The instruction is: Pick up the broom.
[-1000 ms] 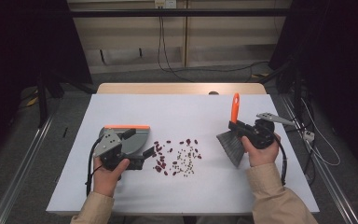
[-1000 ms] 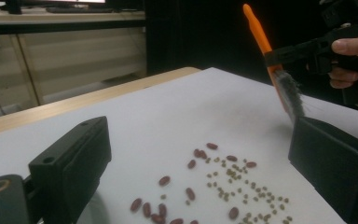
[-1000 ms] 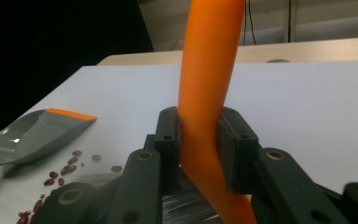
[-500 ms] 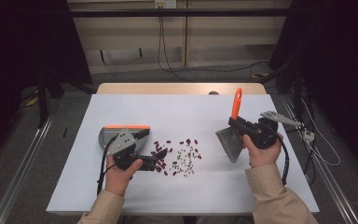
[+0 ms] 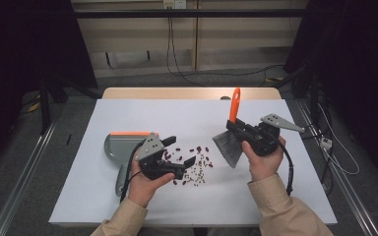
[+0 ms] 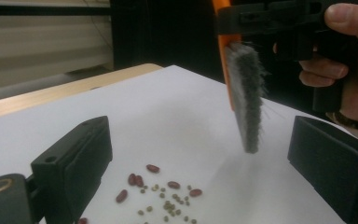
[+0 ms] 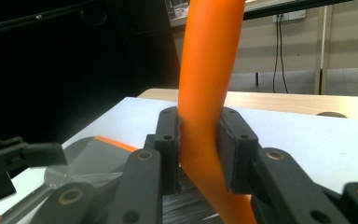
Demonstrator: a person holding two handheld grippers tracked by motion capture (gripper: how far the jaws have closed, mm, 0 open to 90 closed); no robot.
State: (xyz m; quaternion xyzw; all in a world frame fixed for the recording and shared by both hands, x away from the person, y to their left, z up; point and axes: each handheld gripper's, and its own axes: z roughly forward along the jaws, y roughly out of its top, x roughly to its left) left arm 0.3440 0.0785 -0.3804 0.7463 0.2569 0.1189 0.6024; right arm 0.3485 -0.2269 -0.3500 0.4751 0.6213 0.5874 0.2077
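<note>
Small red and green beans (image 5: 193, 166) lie scattered mid-table. My left gripper (image 5: 181, 151) hovers open just over their left part, its jaws wide apart with nothing between them; in the left gripper view (image 6: 200, 158) the beans (image 6: 163, 193) lie on the white surface between the jaws. My right gripper (image 5: 237, 126) is shut on the orange handle of a hand brush (image 5: 234, 102), holding it upright with its grey bristles (image 5: 228, 146) just right of the beans. The handle (image 7: 205, 93) sits clamped between the right gripper's (image 7: 199, 149) jaws. The brush (image 6: 247, 93) hangs above the table.
A grey dustpan (image 5: 117, 146) with an orange edge lies flat left of the beans, behind my left hand, and it also appears low in the right gripper view (image 7: 98, 154). The white tabletop (image 5: 177, 113) stretches bare toward its far wooden edge.
My left gripper has moved right, away from the dustpan's handle to over the beans, jaws open. The dustpan stayed put. The brush has barely shifted.
</note>
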